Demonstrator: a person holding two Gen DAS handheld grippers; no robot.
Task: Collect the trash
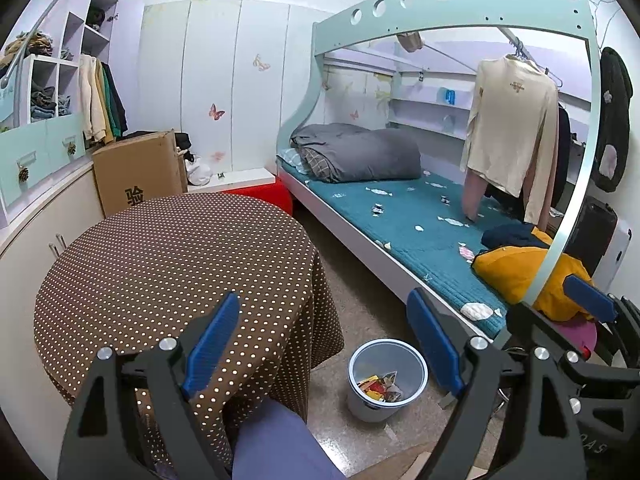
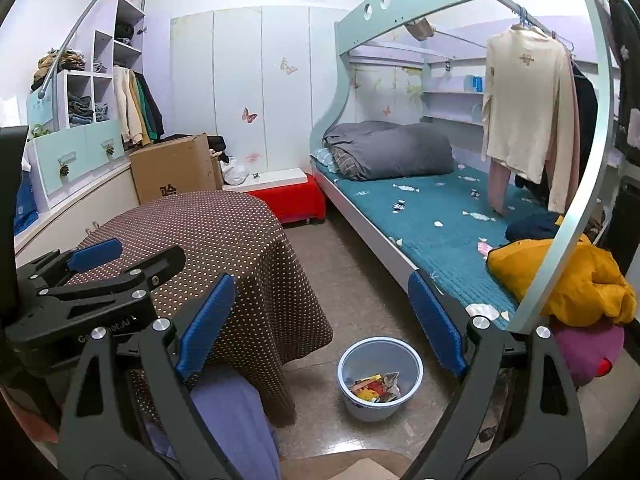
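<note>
A pale blue waste bin [image 1: 387,380] stands on the floor between the table and the bed, with colourful wrappers [image 1: 380,389] inside; it also shows in the right wrist view [image 2: 380,380]. Several small white and dark wrappers [image 1: 452,222] lie scattered on the teal mattress [image 2: 440,216]. My left gripper [image 1: 322,342] is open and empty, held above the floor near the bin. My right gripper [image 2: 320,322] is open and empty, beside it to the right.
A round table with a brown dotted cloth [image 1: 172,264] stands at left. A bunk bed frame [image 1: 576,160] carries hanging clothes, a grey duvet [image 1: 360,156] and a yellow jacket [image 1: 516,268]. A cardboard box [image 1: 136,172] and red stool [image 2: 296,196] stand behind.
</note>
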